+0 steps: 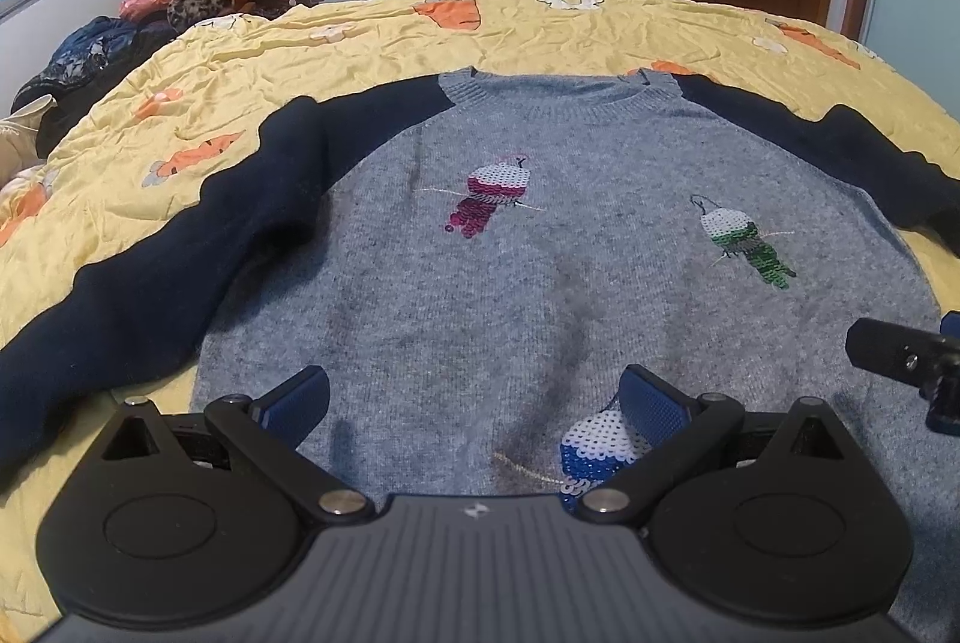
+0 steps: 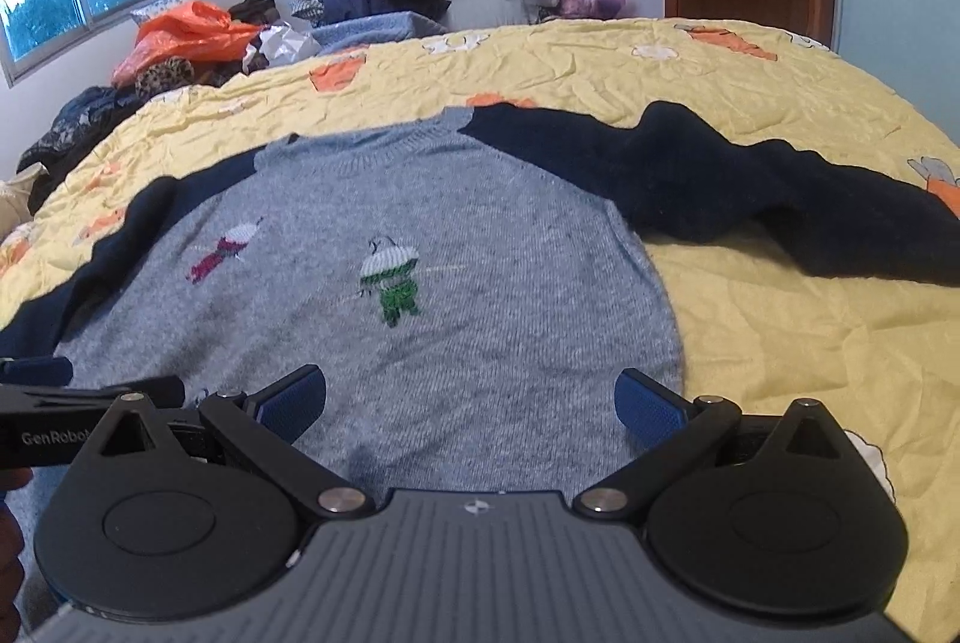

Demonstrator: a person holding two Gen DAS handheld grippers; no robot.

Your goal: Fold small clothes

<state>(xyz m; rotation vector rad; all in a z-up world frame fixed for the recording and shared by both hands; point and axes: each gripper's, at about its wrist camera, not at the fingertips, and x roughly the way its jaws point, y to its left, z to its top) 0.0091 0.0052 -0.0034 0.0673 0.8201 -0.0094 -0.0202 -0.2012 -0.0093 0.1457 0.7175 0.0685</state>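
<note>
Sweater (image 1: 540, 247) lies face up and spread flat on the bed (image 1: 540, 36), neck away from me, its 2 navy sleeves (image 2: 750, 199) thrown out to either side. My left tool (image 1: 474, 403) and right tool (image 2: 471, 403) both hang over the hem end, fingers wide apart, holding nothing. The knit looks soft, thick and limp, light enough for 1 pinch but sure to sag and drag, so I judge it needs lifting at 2 points. The wool should grip well in the pads. I would keep off the 3 sequin birds (image 1: 492, 196), which look snag-prone and slick. Best holds, I think: a cuff or sleeve edge first, to lay each sleeve across the body, then the 2 hem corners.
</note>
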